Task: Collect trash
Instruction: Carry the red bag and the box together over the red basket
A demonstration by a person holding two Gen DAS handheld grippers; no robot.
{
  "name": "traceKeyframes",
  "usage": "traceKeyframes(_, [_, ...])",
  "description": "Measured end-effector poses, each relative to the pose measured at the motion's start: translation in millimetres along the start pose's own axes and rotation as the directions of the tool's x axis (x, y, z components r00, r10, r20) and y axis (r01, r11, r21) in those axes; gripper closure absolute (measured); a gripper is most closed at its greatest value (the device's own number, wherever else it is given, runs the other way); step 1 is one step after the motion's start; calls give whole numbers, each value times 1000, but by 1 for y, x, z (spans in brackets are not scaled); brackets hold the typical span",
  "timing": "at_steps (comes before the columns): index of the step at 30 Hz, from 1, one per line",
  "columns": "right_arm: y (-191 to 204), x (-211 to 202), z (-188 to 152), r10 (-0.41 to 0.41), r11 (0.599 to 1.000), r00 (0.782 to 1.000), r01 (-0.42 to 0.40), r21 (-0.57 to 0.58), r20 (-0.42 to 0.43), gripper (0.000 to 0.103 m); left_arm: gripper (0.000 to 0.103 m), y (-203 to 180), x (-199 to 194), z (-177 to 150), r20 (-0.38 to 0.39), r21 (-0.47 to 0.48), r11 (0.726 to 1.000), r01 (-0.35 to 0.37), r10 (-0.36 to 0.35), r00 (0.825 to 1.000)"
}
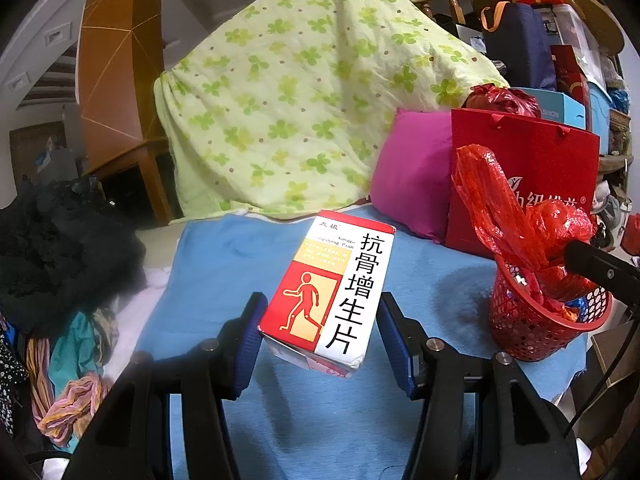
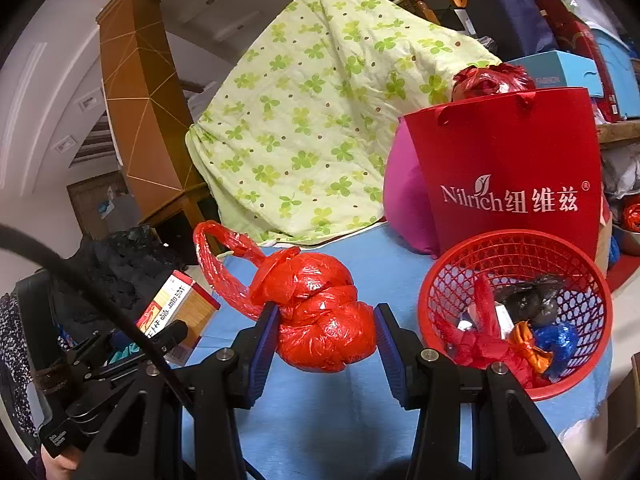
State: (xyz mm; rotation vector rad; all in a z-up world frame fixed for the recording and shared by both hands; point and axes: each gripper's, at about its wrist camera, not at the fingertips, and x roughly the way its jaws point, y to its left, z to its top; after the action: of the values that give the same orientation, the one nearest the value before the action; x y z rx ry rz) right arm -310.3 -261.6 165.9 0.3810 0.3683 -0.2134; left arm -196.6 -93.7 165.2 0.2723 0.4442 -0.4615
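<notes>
Both tongs are loaded: my right tongs point(image 2: 326, 340) pinch a knotted red bag point(image 2: 320, 312) beside the red basket point(image 2: 520, 248); my left tongs point(image 1: 320, 336) clamp a medicine box point(image 1: 332, 284). Several scraps already binned; these two remain.

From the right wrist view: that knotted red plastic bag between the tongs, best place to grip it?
Take the knotted red bag across its fat lower bulge, coming in level from the near side, as the right tongs already do. That bulge is the widest, firmest part; the thin loop handle at upper left is floppy and would likely let it swing. The red basket sits just right.
</notes>
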Motion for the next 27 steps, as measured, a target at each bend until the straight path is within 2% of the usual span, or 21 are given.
traceKeyframes(27, [-41,-17,4,-35,997,999,34,69,23,52,45,-45,3,1,-24,58,996,65,-64,998])
